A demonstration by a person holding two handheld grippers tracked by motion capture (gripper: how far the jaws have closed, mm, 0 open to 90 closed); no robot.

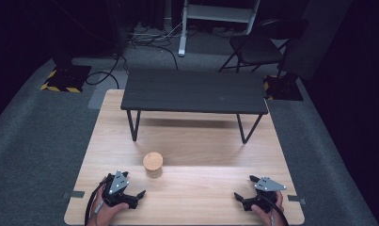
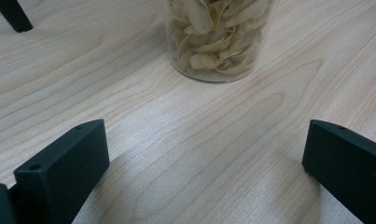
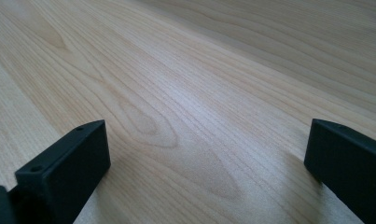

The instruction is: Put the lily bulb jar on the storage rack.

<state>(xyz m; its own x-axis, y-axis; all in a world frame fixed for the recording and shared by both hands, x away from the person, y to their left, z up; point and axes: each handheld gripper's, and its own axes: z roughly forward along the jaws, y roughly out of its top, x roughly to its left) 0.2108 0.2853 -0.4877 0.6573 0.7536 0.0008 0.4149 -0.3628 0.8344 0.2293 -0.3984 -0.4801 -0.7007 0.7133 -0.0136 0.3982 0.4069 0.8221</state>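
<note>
A clear glass jar (image 1: 153,165) with a round wooden lid stands on the light wooden table (image 1: 192,146), left of centre. In the left gripper view the jar (image 2: 217,39) holds pale dried flakes and stands a short way ahead of the jaws. My left gripper (image 1: 134,183) rests near the table's front left, just below and left of the jar, jaws wide open and empty. My right gripper (image 1: 243,187) rests near the front right, jaws wide open, with bare tabletop (image 3: 185,107) between them.
A low black bench (image 1: 194,91) on thin legs stands across the far half of the table; one leg (image 2: 13,15) shows in the left gripper view. Beyond lie grey carpet, cables, a folding chair (image 1: 255,47) and a white stand.
</note>
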